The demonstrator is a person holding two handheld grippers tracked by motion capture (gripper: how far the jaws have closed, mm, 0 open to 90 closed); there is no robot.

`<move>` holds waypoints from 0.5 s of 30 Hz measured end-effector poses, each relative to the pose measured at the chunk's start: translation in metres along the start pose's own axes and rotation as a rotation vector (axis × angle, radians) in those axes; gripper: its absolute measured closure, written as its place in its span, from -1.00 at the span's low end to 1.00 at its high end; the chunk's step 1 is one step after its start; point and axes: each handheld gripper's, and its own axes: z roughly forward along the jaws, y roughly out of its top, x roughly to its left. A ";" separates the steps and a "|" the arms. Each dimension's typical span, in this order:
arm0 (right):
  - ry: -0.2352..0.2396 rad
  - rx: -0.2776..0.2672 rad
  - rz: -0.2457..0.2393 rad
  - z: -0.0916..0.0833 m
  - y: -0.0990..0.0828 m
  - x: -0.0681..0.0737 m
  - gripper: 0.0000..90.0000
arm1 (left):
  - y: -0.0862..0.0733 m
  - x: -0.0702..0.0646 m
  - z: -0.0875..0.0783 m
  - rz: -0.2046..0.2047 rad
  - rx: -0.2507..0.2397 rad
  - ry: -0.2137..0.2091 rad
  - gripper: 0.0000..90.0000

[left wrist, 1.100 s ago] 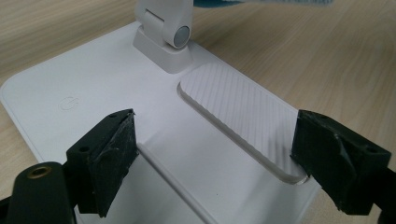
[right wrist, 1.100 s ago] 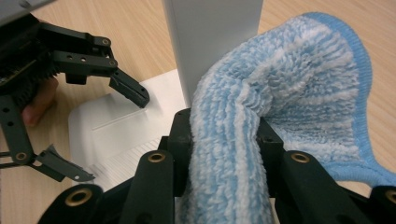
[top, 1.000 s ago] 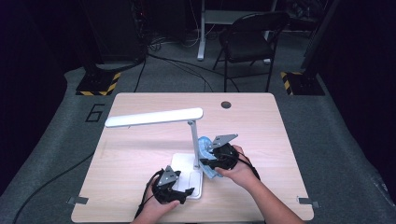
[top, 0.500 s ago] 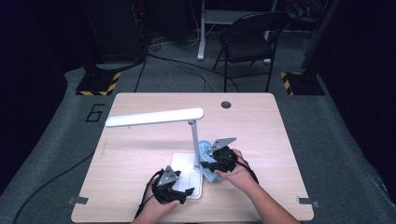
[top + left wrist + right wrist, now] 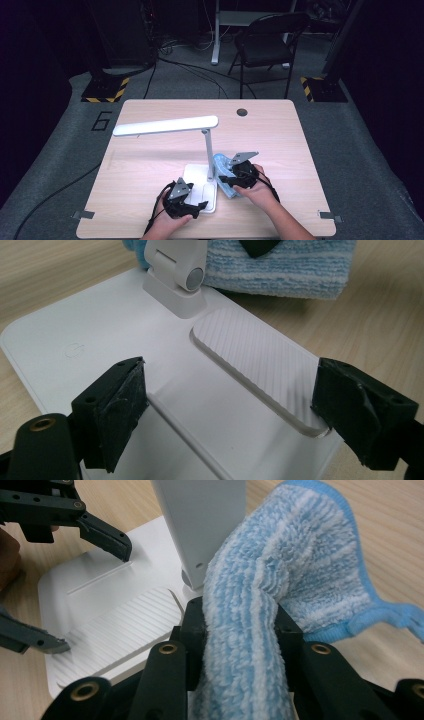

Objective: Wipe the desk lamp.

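A white desk lamp stands on the table, with a flat base [image 5: 199,186], an upright post [image 5: 207,150] and a long head [image 5: 165,125]. In the left gripper view my left gripper [image 5: 235,405] is open wide over the base [image 5: 100,335], one jaw on each side of its ribbed pad [image 5: 255,360]. My right gripper [image 5: 242,625] is shut on a folded blue and white cloth [image 5: 305,560], which lies against the foot of the post [image 5: 200,525]. From above, the left gripper [image 5: 199,205] sits at the base's near edge. The right gripper [image 5: 225,177] and cloth [image 5: 220,162] are just right of the post.
The lamp head overhangs the left middle of the wooden table [image 5: 280,135], which has a round cable hole [image 5: 242,112] near its far edge. A black folding chair [image 5: 267,40] and cables stand on the floor beyond. The left gripper's fingers [image 5: 107,535] show in the right gripper view.
The right gripper and cloth have edged slightly toward the near edge beside the lamp post. The left gripper and the lamp have stayed still.
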 end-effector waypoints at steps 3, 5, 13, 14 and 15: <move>-0.013 -0.005 0.002 -0.007 -0.005 -0.002 0.50 | 0.000 0.000 0.000 0.000 0.000 0.000 -0.68; -0.027 0.005 0.002 -0.012 -0.008 -0.002 0.50 | 0.000 0.000 0.000 0.001 0.005 -0.005 -0.68; -0.049 0.025 -0.009 -0.014 -0.016 0.003 0.50 | 0.000 0.000 0.000 0.000 0.000 0.000 -0.68; -0.052 0.031 0.005 -0.014 -0.017 0.005 0.50 | 0.000 0.000 0.000 0.000 0.000 0.000 -0.68; -0.043 0.034 0.007 -0.013 -0.018 0.006 0.51 | 0.000 0.000 0.000 -0.007 -0.002 0.000 -0.68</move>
